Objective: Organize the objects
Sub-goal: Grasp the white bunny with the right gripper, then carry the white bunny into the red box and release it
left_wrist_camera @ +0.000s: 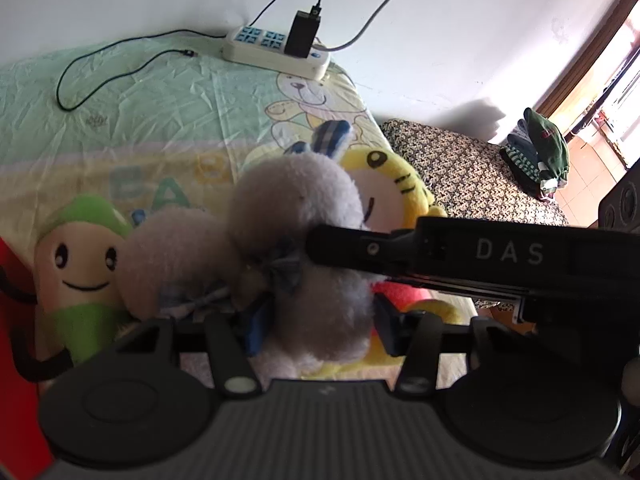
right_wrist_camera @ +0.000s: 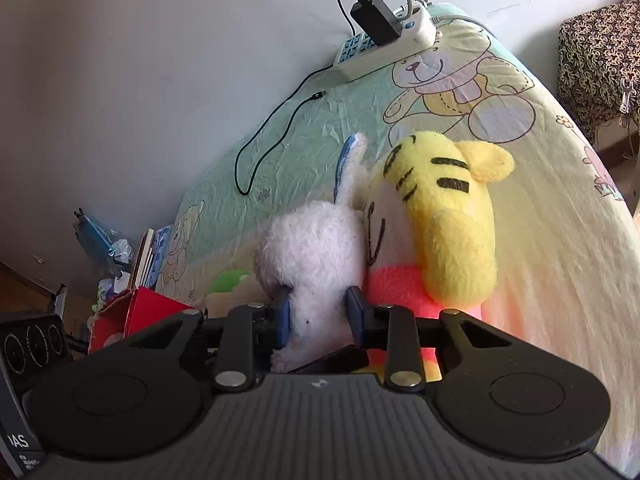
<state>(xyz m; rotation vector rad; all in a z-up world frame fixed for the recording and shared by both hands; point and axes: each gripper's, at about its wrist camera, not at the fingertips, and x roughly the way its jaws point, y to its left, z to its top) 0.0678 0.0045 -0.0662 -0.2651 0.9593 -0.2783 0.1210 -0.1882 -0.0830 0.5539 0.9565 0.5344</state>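
Observation:
A fluffy white plush rabbit [left_wrist_camera: 296,200] with blue checked ears and a blue bow stands on the bed sheet [left_wrist_camera: 120,120]. My left gripper [left_wrist_camera: 322,332] is shut on its lower body, blue pads pressing both sides. In the right wrist view my right gripper [right_wrist_camera: 319,320] is shut on the same white rabbit [right_wrist_camera: 312,252], its pads sunk into the fur. A yellow tiger plush [right_wrist_camera: 444,216] with a pink-red body leans against the rabbit's right side. A second pale fluffy plush [left_wrist_camera: 172,256] and a green-capped smiling plush [left_wrist_camera: 80,256] sit to the left.
A black bar marked DAS [left_wrist_camera: 440,256] crosses the left wrist view from the right. A power strip [left_wrist_camera: 276,48] with a charger and cables lies by the wall. A red box [right_wrist_camera: 148,308] stands at the bed's left; a patterned stool [left_wrist_camera: 472,168] holds folded clothes [left_wrist_camera: 540,156].

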